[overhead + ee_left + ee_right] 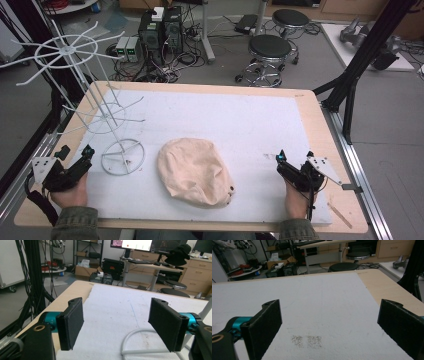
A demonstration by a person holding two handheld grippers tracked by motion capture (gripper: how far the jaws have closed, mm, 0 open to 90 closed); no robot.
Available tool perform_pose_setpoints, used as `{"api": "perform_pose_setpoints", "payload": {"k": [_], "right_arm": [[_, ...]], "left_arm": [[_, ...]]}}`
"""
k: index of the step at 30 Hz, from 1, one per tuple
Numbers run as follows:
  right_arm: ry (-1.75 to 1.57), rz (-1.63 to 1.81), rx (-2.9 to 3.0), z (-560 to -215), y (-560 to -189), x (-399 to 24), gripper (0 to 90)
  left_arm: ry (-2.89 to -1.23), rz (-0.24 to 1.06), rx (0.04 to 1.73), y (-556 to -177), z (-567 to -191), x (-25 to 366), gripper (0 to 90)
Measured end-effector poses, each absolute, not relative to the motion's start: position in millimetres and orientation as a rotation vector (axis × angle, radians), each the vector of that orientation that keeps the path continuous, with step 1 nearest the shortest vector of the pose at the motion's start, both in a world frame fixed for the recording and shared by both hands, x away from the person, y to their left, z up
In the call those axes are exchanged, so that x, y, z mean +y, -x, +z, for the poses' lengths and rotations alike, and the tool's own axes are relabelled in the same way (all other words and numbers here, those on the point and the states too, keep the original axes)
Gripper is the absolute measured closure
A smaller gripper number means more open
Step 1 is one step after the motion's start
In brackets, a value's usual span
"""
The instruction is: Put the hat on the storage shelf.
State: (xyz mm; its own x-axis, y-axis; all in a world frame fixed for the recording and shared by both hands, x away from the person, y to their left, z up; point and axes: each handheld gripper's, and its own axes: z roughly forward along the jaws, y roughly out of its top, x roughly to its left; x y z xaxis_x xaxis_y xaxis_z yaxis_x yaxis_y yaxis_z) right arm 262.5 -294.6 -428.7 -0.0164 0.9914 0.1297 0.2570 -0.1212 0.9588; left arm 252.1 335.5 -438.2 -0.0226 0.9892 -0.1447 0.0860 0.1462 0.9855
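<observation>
Between grippers: crumpled beige hat (dark-spotted edge)

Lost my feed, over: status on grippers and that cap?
Left gripper open, empty. Right gripper open, empty. Beige cap flat on the mat between them, untouched. White wire rack stands left of it.

hat – soft matt beige cloth | rack – smooth white-coated wire | mat – rough white foam | counter – pale smooth wood
</observation>
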Motion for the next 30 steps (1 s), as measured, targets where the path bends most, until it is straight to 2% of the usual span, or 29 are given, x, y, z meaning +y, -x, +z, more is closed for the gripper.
{"api": "perform_pose_setpoints", "payload": {"k": [30], "right_arm": [[-1.496,1.201,1.352,-428.8,-262.0,-294.8,4.3]], "left_arm": [[-1.153,1.064,1.355,-252.1,-438.5,335.8,28.1]]}}
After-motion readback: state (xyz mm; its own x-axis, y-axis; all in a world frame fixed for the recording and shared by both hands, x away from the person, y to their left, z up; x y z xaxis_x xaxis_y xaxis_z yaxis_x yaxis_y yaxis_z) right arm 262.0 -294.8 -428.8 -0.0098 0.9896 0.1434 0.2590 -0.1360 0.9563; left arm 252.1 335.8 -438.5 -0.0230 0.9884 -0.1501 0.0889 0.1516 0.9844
